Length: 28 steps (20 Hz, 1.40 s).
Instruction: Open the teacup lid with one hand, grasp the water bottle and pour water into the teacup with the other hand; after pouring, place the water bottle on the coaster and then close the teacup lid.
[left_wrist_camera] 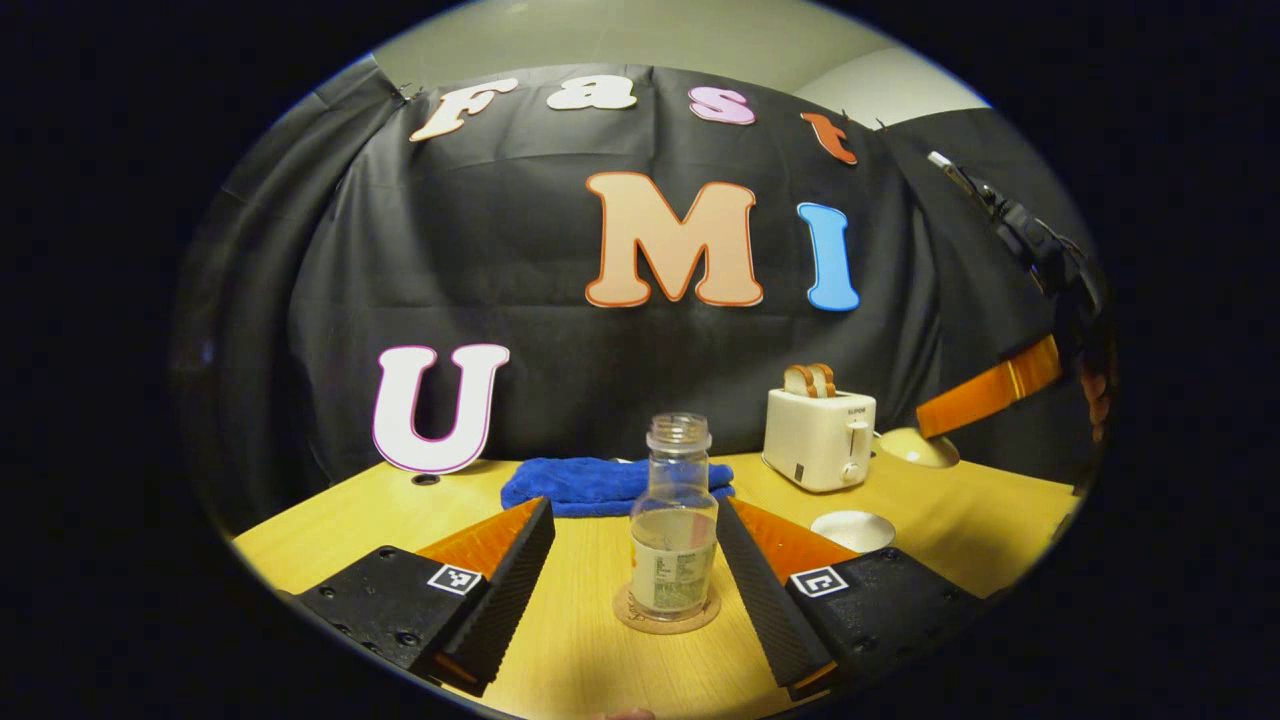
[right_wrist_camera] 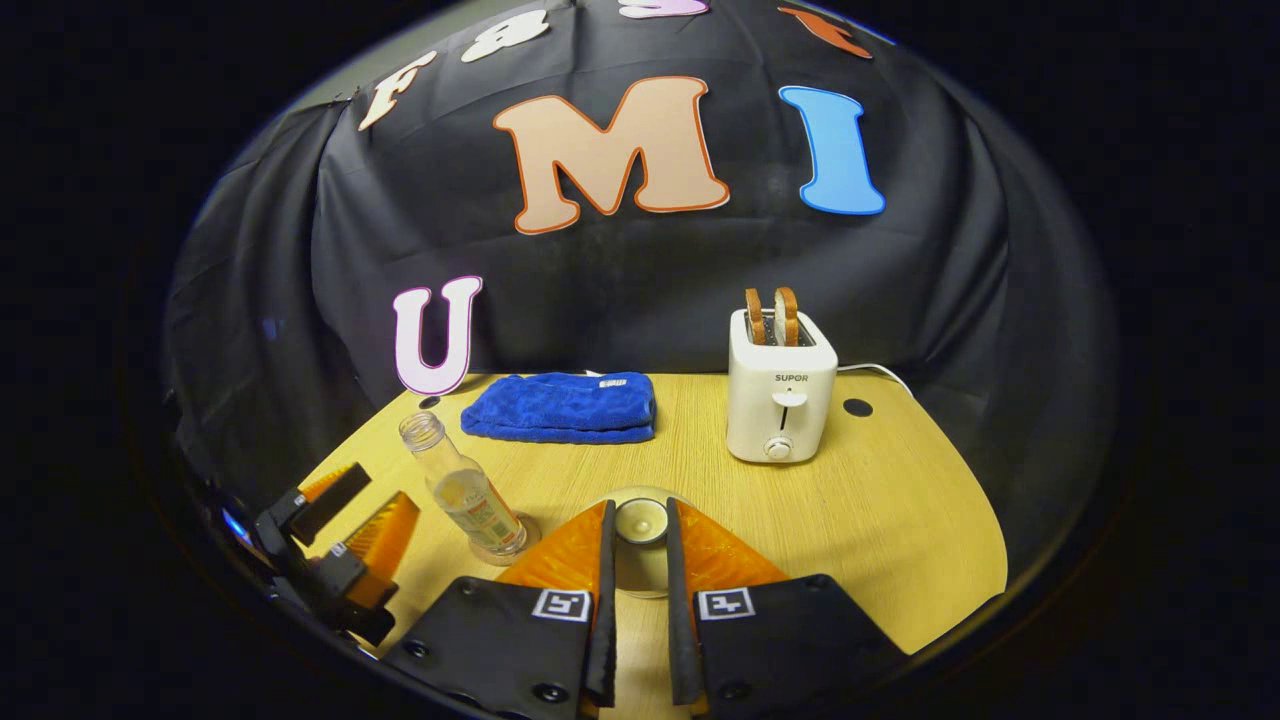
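The bottle (left_wrist_camera: 674, 530) stands upright on the coaster (left_wrist_camera: 667, 612), between the left hand-held gripper's (left_wrist_camera: 636, 560) spread fingers, untouched; the right hand-held gripper (right_wrist_camera: 640, 560) clamps the lid (right_wrist_camera: 641, 521) right of the bottle; open bench (right_wrist_camera: 900, 520) beyond.

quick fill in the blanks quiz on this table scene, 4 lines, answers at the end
1. The uncapped bottle stands on a round ___.
2. The toaster holds ___ slices of bread.
3. The left hand-held gripper has its jaws ___, one on either side of the bottle and not touching it.
4. The right hand-held gripper is closed on the teacup's ___.

Missing words: coaster; two; open; lid
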Tool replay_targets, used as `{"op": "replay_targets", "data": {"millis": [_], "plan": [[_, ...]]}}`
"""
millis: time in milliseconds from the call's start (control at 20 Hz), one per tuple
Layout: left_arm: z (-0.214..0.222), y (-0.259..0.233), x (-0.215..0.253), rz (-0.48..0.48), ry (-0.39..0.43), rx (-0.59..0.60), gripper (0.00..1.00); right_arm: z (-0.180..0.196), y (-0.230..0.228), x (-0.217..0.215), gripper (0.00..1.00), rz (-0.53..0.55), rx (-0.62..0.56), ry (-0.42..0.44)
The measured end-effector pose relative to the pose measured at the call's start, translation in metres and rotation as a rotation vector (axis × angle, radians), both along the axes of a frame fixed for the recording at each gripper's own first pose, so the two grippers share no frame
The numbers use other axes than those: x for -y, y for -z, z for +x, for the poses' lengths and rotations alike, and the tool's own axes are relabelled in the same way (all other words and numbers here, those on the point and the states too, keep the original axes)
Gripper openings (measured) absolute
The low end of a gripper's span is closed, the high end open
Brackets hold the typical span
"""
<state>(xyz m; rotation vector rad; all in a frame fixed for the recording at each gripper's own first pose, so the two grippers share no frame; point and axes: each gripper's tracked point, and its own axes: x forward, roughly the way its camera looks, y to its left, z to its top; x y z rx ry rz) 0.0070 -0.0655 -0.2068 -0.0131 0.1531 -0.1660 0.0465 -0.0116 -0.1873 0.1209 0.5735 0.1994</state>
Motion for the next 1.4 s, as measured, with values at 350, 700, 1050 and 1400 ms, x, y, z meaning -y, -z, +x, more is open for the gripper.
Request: {"op": "replay_targets", "data": {"millis": [350,700,1050,1400], "plan": [[0.01,0.043,0.016,0.043,0.064,-0.08,0.96,-0.009,-0.009,0.014,0.25,-0.005,0.008,0.009],[0.022,0.077,0.023,0.056,0.089,-0.159,0.96,-0.01,-0.01,0.028,0.22,0.006,0.01,0.028],[0.036,0.072,0.028,0.086,0.103,-0.122,0.95,-0.011,-0.009,0.041,0.22,0.014,0.002,0.051],[0.04,0.074,0.025,0.071,0.083,-0.135,0.74,-0.013,-0.008,0.047,0.25,0.016,0.003,0.05]]}}
